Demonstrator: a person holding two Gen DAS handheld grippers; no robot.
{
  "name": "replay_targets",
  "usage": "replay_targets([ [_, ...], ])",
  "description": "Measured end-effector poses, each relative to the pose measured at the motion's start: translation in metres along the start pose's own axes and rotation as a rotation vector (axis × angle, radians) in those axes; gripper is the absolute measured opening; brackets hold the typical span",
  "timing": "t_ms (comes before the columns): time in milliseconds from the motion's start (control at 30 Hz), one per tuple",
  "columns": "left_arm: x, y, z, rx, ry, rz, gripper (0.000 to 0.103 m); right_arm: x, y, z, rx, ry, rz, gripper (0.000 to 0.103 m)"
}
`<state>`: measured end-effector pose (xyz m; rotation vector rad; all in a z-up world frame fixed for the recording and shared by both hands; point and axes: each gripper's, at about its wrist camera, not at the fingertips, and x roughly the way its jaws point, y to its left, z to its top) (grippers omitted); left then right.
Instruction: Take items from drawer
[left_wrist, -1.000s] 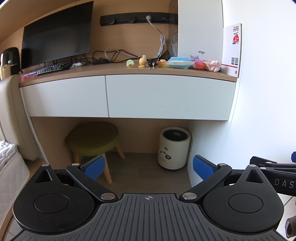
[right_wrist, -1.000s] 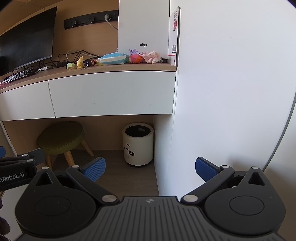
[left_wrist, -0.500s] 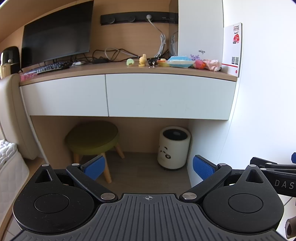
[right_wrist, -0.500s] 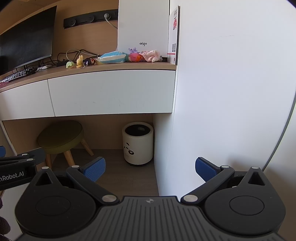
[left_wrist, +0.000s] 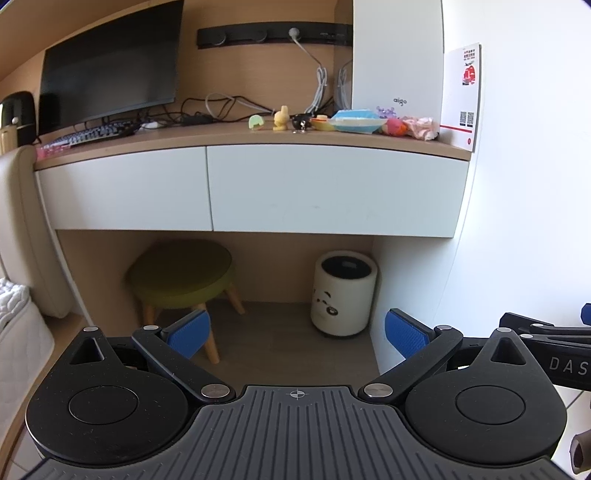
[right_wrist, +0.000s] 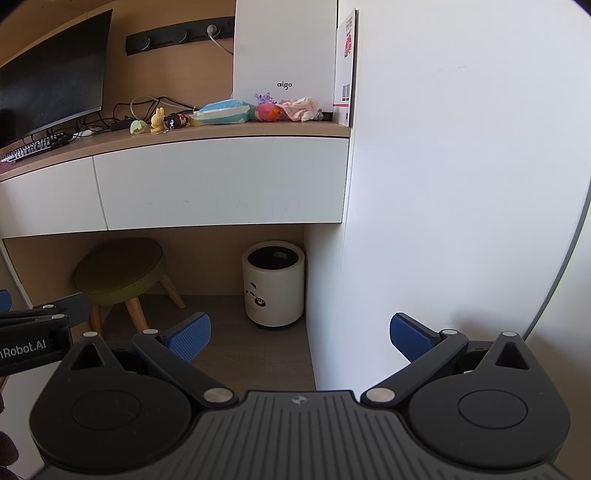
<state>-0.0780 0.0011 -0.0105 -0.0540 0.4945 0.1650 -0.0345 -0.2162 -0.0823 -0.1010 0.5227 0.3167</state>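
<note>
Drawer fronts sit closed under the worktop (left_wrist: 236, 138): in my left wrist view the right-hand drawer (left_wrist: 332, 192) fills the centre of the frame and the left-hand drawer (left_wrist: 125, 192) sits at middle left. I see no handle on either front. My left hand-held gripper (left_wrist: 297, 330) is at the bottom of that frame with its blue pads wide apart and nothing between them, well short of the drawers. My right hand-held gripper (right_wrist: 299, 332) is likewise spread and empty at the bottom of its own view.

The left view alone shows a mattress edge (left_wrist: 18, 325) at lower left and most of the monitor (left_wrist: 110, 62) at upper left, with the keyboard (left_wrist: 92, 134) below it. The right view gives up that side for a broad white wall panel (right_wrist: 461, 184) across its right half.

Both views show small things lined along the back of the worktop: a yellow rabbit figure (left_wrist: 281, 119), a blue-and-white packet (left_wrist: 356, 121), a pink cloth (left_wrist: 419, 127), all in front of a white box (left_wrist: 397, 51). Under the worktop stand a green stool (left_wrist: 181, 273) and a white bin (left_wrist: 343, 295) with a panda face. Each view catches the other hand-held gripper at its edge.
</note>
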Motion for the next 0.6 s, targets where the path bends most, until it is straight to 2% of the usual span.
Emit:
replay_targets([
  [100, 0.001, -0.001, 0.001, 0.001, -0.002, -0.016, 0.103, 0.000, -0.001, 0.000, 0.003, -0.003, 0.000, 0.103],
  [167, 0.000, -0.001, 0.002, -0.004, -0.012, -0.036, 0.099, 0.000, -0.002, 0.002, 0.006, -0.008, 0.002, 0.103],
  [200, 0.000, 0.000, 0.003, -0.014, -0.020, -0.062, 0.075, -0.001, -0.003, 0.002, 0.008, -0.011, 0.003, 0.103],
  [233, 0.000, 0.001, 0.004, -0.033, -0.021, -0.093, 0.028, -0.001, -0.002, 0.005, 0.010, -0.014, 0.005, 0.103],
  [267, 0.002, 0.002, 0.006, -0.060, -0.011, -0.112, 0.006, -0.001, -0.002, 0.005, 0.012, -0.017, 0.006, 0.103],
  [333, 0.007, 0.003, 0.007, -0.102, 0.018, -0.101, 0.009, -0.002, -0.004, 0.007, 0.015, -0.022, 0.007, 0.103],
  [433, 0.016, 0.001, 0.010, -0.077, 0.031, -0.038, 0.009, -0.001, -0.005, 0.009, 0.014, -0.017, 0.005, 0.103],
  [500, 0.024, 0.002, 0.013, -0.060, 0.044, -0.061, 0.009, 0.000, -0.005, 0.013, 0.006, -0.014, 0.003, 0.103],
  [533, 0.027, 0.003, 0.014, -0.061, 0.046, -0.056, 0.012, 0.000, -0.005, 0.016, 0.003, -0.015, 0.001, 0.103],
  [600, 0.036, 0.009, 0.017, -0.071, 0.078, -0.034, 0.011, 0.001, -0.005, 0.022, 0.000, -0.014, -0.002, 0.103],
])
